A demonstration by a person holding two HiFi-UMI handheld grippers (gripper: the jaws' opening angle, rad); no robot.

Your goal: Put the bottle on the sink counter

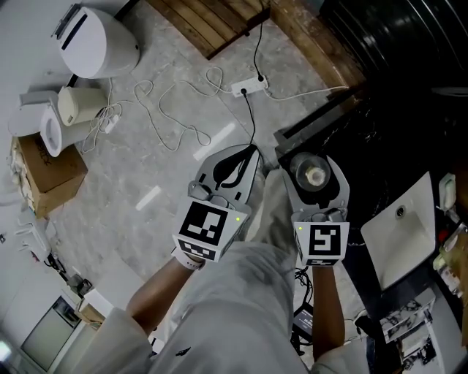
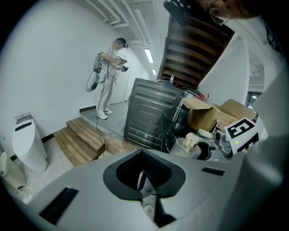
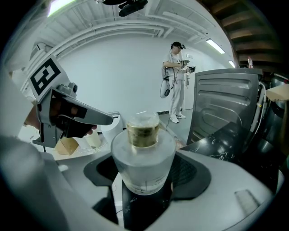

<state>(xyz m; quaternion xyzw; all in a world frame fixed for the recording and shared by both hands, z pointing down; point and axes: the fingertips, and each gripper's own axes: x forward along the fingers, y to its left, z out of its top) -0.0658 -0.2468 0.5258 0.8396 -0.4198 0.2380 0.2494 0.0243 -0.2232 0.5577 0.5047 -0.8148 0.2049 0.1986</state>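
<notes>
The bottle is frosted glass with a gold cap, and my right gripper is shut on its body. In the right gripper view the bottle stands upright between the grey jaws of the right gripper. The black marble sink counter with its white sink lies just right of the bottle. The counter is low and to the right in that view. My left gripper hangs beside the right one, shut and holding nothing. From the left gripper view, the bottle shows at right.
A white toilet, a cardboard box and loose cables with a power strip lie on the floor to the left. A wooden platform is ahead. A metal appliance stands by the counter; another person stands far off.
</notes>
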